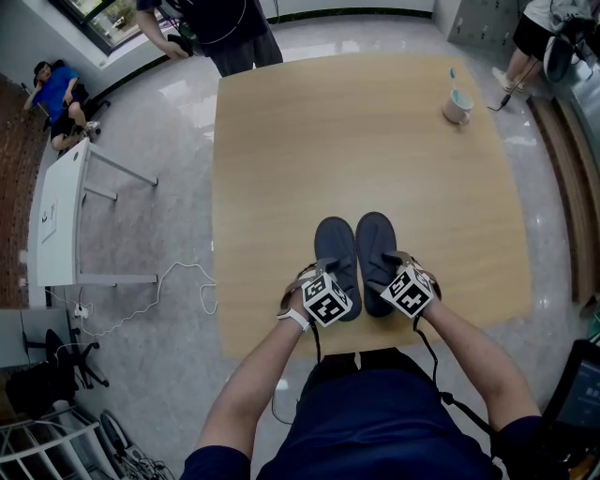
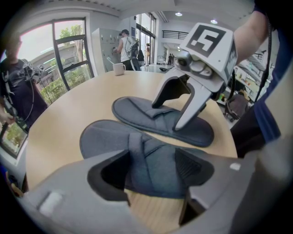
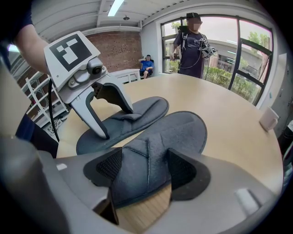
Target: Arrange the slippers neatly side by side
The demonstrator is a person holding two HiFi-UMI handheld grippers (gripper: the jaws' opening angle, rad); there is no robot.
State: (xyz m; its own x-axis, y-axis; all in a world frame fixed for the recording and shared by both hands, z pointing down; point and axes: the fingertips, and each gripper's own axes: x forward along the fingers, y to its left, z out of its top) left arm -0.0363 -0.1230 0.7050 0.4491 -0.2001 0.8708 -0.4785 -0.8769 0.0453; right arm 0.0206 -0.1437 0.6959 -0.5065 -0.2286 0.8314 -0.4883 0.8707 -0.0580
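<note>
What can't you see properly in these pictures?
- Whether the left gripper squeezes the left slipper, or the right gripper squeezes the right slipper: in both gripper views, the jaw bodies hide the slippers' edges.
- Both slippers' heels: in the head view, the grippers cover them.
- What's inside the mug: it is too small in the head view.

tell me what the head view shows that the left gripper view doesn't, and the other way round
Only the head view: the table's full outline, the white desk and the cable on the floor, and the left slipper and right slipper from above, parallel and close together.
Only the left gripper view: the left gripper's jaws flanking the left slipper's heel, and the ceiling lights.
Both: the two slippers side by side, the right gripper over the right slipper, and the cup at the table's far side.
</note>
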